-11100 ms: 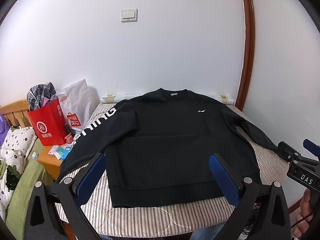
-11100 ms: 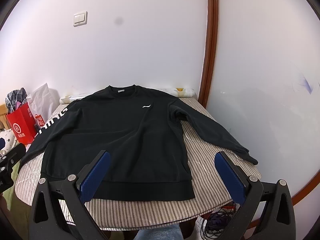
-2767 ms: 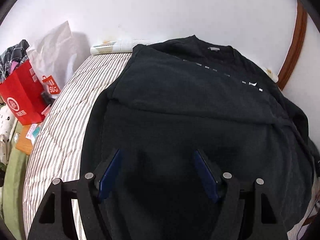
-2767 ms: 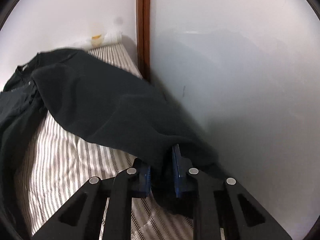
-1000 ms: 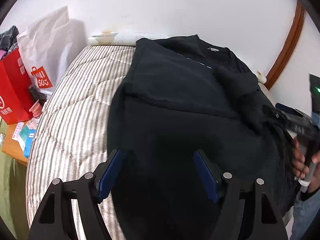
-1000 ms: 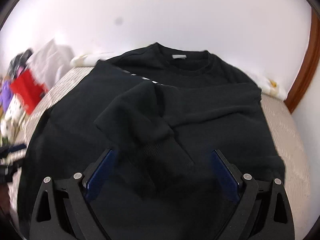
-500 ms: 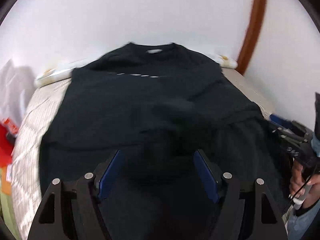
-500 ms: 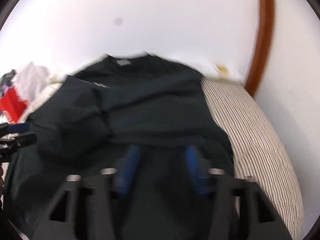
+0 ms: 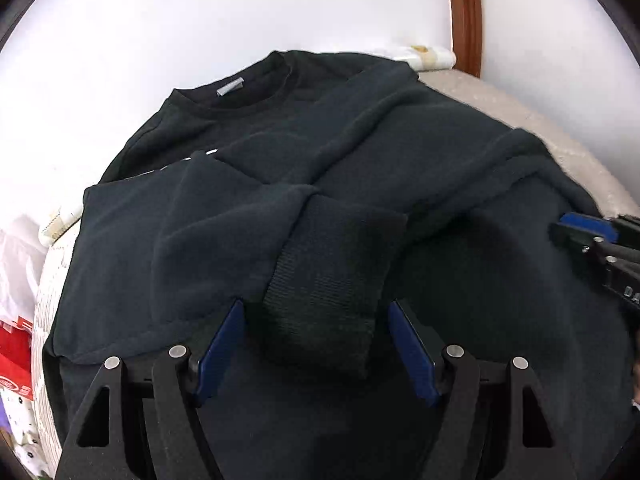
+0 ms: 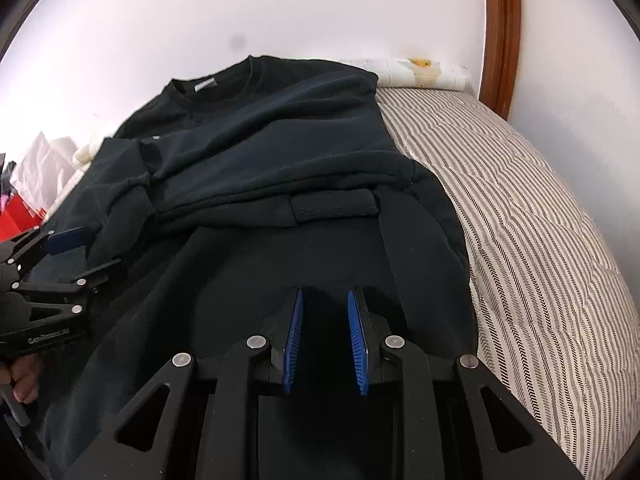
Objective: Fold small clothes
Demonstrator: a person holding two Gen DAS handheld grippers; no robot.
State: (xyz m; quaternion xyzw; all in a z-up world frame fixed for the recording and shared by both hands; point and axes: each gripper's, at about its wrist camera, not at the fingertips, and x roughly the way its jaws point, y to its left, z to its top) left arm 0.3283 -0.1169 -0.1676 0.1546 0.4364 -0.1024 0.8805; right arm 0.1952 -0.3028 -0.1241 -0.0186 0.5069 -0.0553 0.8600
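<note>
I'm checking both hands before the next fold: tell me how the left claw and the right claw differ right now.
The left claw stands wide open, with a ribbed sleeve cuff lying between its fingers; the right claw is narrow and closing, with only the sweatshirt's dark fabric behind its gap. Both have blue pads and point down at the sweatshirt.

The left gripper [image 9: 312,344] is a matte black frame with triangular cut-outs in its two arms, silver round screw heads at the joints, and flat blue pads [image 9: 218,346] lining the inner faces of its fingers. The right gripper [image 10: 324,344] is built the same way: black angular arms, silver screws, blue ribbed pads [image 10: 292,344]. White lettering runs along the side of each black body where the other camera catches it. A hand [image 10: 24,376] wraps the left handle.
</note>
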